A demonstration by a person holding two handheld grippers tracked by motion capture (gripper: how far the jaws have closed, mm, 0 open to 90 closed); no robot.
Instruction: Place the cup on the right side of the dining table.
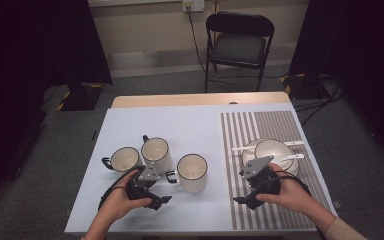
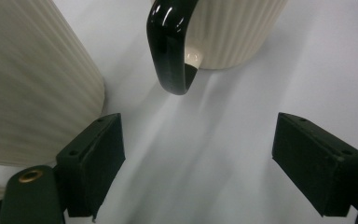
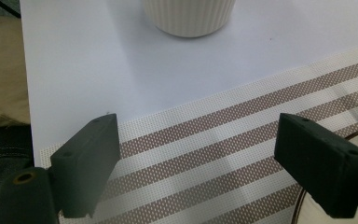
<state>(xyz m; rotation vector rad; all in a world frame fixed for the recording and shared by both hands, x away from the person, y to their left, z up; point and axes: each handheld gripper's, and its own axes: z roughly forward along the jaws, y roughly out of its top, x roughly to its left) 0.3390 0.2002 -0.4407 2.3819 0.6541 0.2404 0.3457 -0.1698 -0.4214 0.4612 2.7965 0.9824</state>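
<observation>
left gripper [image 2: 198, 163], jaws released and wide, faces the black handle [image 2: 170, 51] of the right-hand mug [image 1: 192, 172], which stands on the pale sheet [image 1: 190, 125] just ahead. advance until both pads flank the handle, clear of the neighbouring mug [image 2: 28, 79], before clenching. right gripper [image 3: 198, 163] hangs released over the striped mat [image 3: 223, 177].

Three mugs [image 1: 156, 162] left of placemat [image 1: 270, 172]

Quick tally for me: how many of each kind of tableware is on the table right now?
Mugs: 3, at and
Bowls: 2, stacked as far as I can tell, top one at
Spoons: 2, at and
Striped placemat: 1
Total: 8
</observation>
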